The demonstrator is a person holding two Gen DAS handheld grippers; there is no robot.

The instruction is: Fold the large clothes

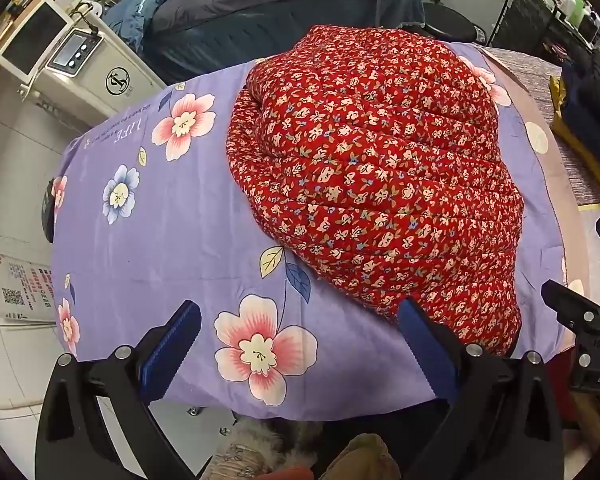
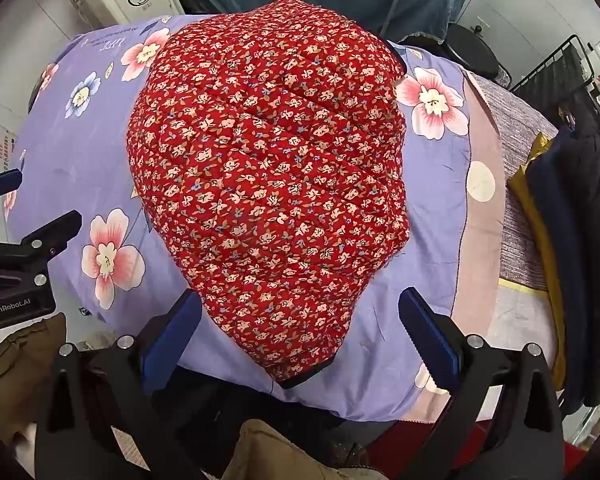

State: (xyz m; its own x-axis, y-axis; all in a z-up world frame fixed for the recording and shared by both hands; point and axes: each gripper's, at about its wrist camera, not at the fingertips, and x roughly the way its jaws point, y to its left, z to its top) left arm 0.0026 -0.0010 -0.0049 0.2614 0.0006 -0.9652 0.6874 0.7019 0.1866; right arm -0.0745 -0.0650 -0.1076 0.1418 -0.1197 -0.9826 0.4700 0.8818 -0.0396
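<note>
White floor-standing appliance with a small control panel (image 1: 80,64) at far left: round black emblem on its side, letters not legible. Below it, a printed paper sheet with a QR code (image 1: 20,292) lies on the floor; text too small to read.

Lilac bedsheet printed with large pink and blue flowers (image 1: 172,232) covers the work surface, likely to give a clean, flat folding area. Printed on it near the far left corner, upside down from here: "LIFE", with finer lines I cannot read.

Left gripper (image 1: 300,344): blue pads wide apart, nothing between them, pointing steeply down over the sheet's near edge, just left of the garment.

Red quilted padded garment with small pale floral print (image 2: 268,176) lies on the sheet, centre-right, already gathered into a compact rounded bundle; judged mostly folded.

Right gripper (image 2: 300,328): fingers spread, empty, straddling the bundle's near tip, probably poised to take it. The left unit's body, seen in the right view, reads "GenRobot.AI".

Stacked dark and mustard fabrics (image 2: 560,240) wait at far right.
</note>
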